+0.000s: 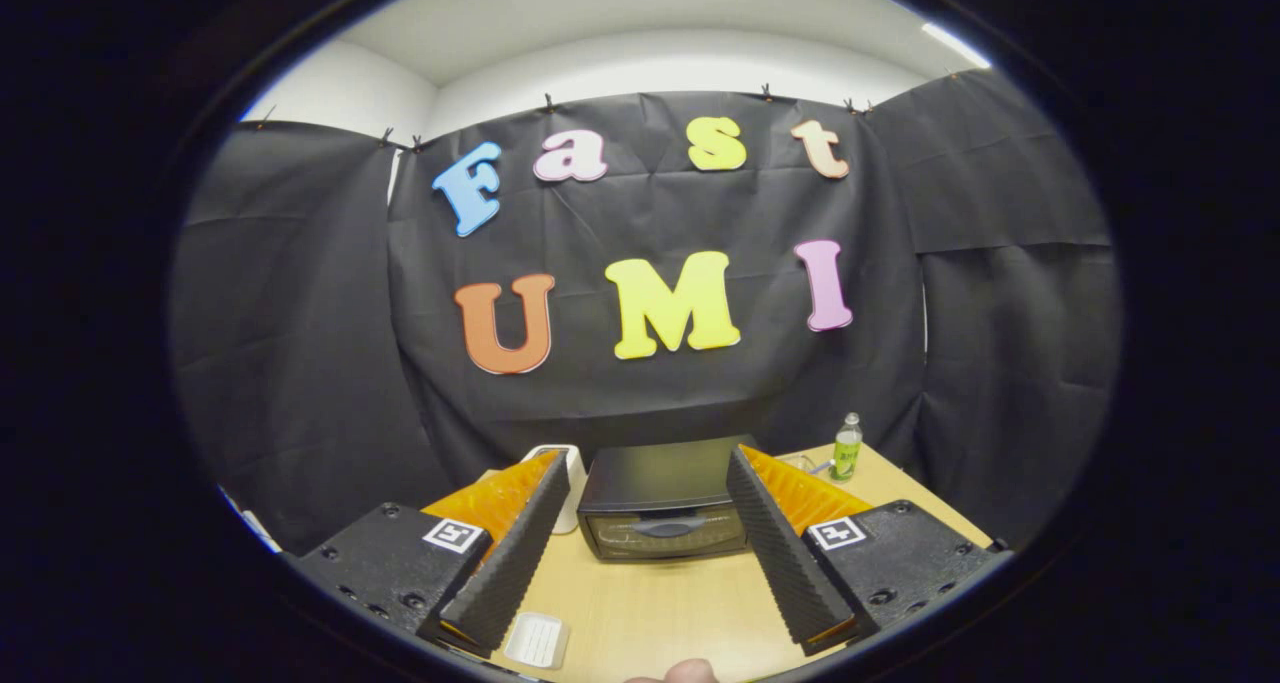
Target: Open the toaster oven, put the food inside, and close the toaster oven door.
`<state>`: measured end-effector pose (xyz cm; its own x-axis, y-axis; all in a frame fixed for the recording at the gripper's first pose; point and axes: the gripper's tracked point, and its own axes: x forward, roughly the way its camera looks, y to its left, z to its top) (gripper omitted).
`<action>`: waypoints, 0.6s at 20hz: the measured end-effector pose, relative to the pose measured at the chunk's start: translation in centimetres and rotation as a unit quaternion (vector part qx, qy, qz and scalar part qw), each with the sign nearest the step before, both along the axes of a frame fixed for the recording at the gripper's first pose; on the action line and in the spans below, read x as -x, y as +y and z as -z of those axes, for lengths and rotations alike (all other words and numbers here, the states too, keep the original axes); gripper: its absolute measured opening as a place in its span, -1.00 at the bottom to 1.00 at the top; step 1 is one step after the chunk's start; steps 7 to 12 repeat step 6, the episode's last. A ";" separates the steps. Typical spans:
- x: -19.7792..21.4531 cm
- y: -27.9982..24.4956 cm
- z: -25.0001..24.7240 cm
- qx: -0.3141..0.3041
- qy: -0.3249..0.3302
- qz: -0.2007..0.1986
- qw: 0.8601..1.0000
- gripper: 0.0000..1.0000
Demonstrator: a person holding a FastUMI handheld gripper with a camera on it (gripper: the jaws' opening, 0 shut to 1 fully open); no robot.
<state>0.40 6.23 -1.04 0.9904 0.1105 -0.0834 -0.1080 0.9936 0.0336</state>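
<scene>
A dark toaster oven [662,501] stands on the wooden table [650,603], beyond my fingers and centred between them. Its glass door [665,533] with a handle is closed. My gripper [650,533] is held above the table, open wide, with nothing between its fingers. A small white ridged tray [537,640] lies on the table near the left finger [510,563]; I cannot tell what it holds.
A white container [570,483] stands just left of the oven, partly behind the left finger. A small green-labelled bottle [847,448] stands at the table's back right. A fingertip of a person [688,672] shows at the near edge.
</scene>
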 end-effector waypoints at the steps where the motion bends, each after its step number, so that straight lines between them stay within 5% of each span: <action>1: -0.1 0.2 -0.1 0.001 -0.002 -0.003 1.000 1.00; 12: -0.3 0.8 -0.4 0.005 -0.006 -0.008 1.000 1.00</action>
